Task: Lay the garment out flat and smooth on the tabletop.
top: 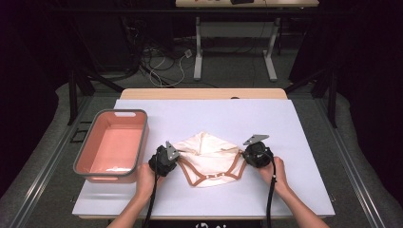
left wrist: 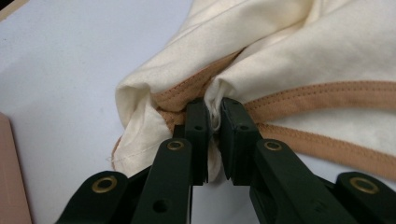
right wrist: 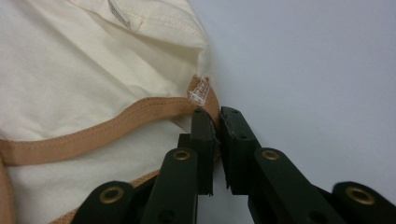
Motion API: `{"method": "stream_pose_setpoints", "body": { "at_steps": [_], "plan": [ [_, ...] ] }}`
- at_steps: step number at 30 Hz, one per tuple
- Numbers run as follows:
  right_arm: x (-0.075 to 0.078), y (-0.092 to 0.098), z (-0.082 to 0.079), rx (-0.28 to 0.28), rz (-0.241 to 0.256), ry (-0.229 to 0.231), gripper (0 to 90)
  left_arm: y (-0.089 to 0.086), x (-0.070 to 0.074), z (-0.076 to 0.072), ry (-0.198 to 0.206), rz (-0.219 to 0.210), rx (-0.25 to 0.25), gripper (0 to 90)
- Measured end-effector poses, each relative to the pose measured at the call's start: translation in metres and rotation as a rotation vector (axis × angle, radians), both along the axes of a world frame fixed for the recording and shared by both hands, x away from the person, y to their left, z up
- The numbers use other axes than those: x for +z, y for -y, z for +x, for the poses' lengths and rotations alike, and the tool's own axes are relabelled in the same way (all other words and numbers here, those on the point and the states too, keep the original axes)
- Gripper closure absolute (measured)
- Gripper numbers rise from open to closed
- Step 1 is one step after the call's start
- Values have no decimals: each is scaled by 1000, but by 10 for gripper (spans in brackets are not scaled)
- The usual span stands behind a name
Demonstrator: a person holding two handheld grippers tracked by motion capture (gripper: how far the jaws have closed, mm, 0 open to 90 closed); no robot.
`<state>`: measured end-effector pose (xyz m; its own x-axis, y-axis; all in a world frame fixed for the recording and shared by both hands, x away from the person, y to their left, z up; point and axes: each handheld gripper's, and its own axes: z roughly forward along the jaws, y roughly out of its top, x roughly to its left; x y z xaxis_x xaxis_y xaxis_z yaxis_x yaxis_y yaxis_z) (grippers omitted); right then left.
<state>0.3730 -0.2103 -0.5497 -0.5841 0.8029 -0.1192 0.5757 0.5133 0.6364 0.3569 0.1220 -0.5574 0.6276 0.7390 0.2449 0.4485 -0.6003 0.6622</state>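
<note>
Our left gripper (left wrist: 214, 114) is clamped on a bunched fold of the cream garment (top: 209, 159), right where its tan trim (left wrist: 322, 95) gathers at the cloth's left edge. We pinch the opposite edge with our right gripper (right wrist: 214, 122), its jaws closed on the trim beside a small white stitched patch (right wrist: 199, 92). From above, we see the garment lying crumpled on the pale worktop (top: 285, 128) between both grippers, its tan-edged opening toward us. A pink tub (top: 113, 145) sits just left of our left hand (top: 146, 176).
</note>
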Motion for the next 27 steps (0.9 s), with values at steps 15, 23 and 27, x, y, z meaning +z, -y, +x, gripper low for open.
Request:
{"method": "stream_pose_setpoints", "body": {
  "at_steps": [15,23,27],
  "plan": [
    [14,1,-8,29,77,4,400,-9,17,-9,-86,-79,-35,397],
    [21,-2,-20,91,133,-22,294,2,25,-25,-88,-124,-110,253],
    [22,-9,-36,151,129,-31,406,9,26,-33,-112,-153,-140,235]
  ]
}}
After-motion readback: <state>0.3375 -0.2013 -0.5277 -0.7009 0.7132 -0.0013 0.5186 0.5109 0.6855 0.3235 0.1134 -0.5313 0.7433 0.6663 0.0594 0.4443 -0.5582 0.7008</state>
